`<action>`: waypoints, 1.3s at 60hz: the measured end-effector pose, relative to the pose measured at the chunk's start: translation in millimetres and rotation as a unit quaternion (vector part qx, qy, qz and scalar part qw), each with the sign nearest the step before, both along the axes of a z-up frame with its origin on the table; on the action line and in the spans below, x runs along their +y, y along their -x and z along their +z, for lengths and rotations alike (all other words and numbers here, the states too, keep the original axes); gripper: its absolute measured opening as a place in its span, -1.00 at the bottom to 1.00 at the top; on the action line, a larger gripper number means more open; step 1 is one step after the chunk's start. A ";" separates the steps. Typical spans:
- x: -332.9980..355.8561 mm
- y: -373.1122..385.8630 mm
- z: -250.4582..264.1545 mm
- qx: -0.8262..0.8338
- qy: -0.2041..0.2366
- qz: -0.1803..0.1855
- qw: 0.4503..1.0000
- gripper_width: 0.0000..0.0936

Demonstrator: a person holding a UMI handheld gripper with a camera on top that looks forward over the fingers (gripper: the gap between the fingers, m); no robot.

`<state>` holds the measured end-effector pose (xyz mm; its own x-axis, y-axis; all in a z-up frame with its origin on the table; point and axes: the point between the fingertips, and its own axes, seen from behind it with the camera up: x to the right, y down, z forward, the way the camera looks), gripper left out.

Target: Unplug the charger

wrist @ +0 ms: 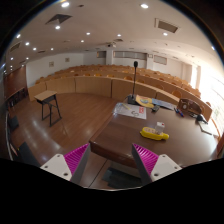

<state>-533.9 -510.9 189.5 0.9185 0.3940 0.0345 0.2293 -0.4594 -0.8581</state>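
Your gripper (110,160) has its fingers spread wide, the pink pads (74,157) facing each other with nothing between them. You are above the near edge of a brown desk (125,140). A yellow thing (154,132) lies just ahead of the right finger, and white papers (130,110) lie farther along. You cannot tell which item is the charger. A small table (47,101) stands well apart on the wooden floor.

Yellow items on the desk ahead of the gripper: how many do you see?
2. One yellow object lies on the dark desk just beyond the open gripper. A second yellow item sits farther back. More may be hidden.
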 end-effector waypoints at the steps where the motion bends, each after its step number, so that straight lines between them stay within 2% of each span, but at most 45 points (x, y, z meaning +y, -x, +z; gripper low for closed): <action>1: -0.4 -1.7 -1.4 -0.002 0.002 -0.003 1.000 0.82; 10: 5.8 5.6 -29.9 -0.012 0.016 -0.030 0.999 0.81; 11: -1.3 -16.7 -27.4 -0.014 0.020 -0.033 0.999 0.81; 13: 8.2 4.5 -45.4 -0.017 0.027 -0.043 0.999 0.82; 18: 12.4 1.5 -75.2 -0.018 0.051 -0.067 0.996 0.82; 29: 50.4 -58.8 -121.7 -0.026 0.078 -0.144 0.986 0.81; 34: 90.5 -94.1 -129.2 -0.030 0.061 -0.175 0.982 0.81; 41: 163.8 -133.7 -121.3 -0.020 0.006 -0.201 0.979 0.82; 53: 281.9 -173.3 -115.0 -0.003 -0.048 -0.220 0.974 0.79; 58: 316.6 -175.1 -121.8 0.009 -0.053 -0.218 0.974 0.68; 63: 338.4 -170.1 -128.9 0.022 -0.052 -0.209 0.976 0.47; 68: 349.6 -168.2 -140.3 0.020 -0.045 -0.212 0.976 0.09; 71: 352.2 -178.4 -137.2 0.010 -0.058 -0.231 0.971 -0.15; 78: 352.8 -179.5 -137.2 0.019 -0.055 -0.241 0.969 -0.25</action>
